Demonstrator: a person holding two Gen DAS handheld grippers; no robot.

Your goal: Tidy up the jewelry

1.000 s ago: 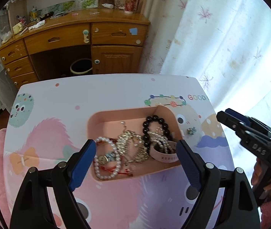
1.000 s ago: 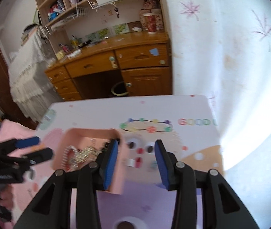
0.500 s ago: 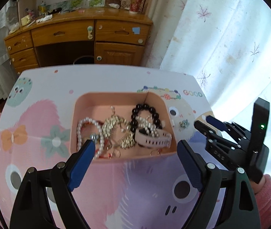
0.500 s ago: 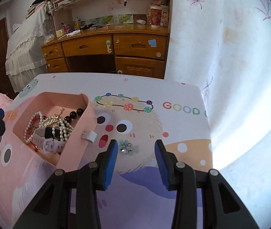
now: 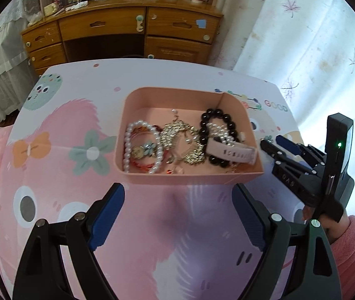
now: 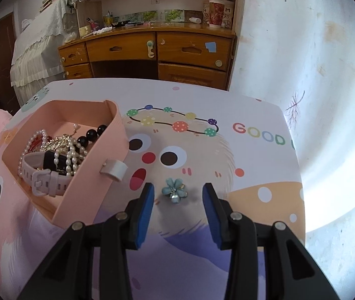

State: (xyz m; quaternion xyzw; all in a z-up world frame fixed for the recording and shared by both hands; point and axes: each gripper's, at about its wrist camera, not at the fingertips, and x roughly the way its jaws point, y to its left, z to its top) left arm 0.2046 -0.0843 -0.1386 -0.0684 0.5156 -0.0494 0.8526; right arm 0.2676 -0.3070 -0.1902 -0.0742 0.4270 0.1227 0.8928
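Note:
A pink jewelry box [image 5: 184, 175] [image 6: 95, 175] sits on the cartoon-print table. It holds a pearl bracelet [image 5: 127, 145], a gold chain [image 5: 177, 135], a black bead bracelet [image 5: 217, 115] and a pink watch [image 5: 229, 151] [image 6: 45, 178]. A blue flower brooch [image 6: 175, 190] lies on the table right of the box. My right gripper [image 6: 178, 195] is open, its fingers on either side of the brooch, just above the table; it also shows in the left wrist view [image 5: 272, 143]. My left gripper [image 5: 178, 197] is open and empty, in front of the box.
The table's right edge [image 6: 294, 150] runs beside a white curtain [image 6: 302, 62]. A wooden desk [image 6: 152, 50] with drawers stands behind the table. A small pull tab [image 6: 113, 168] sticks out of the box's right wall.
My right gripper has come forward and down until its fingers flank the blue flower brooch. My left gripper has drawn back from the box, so the box sits farther from its fingers.

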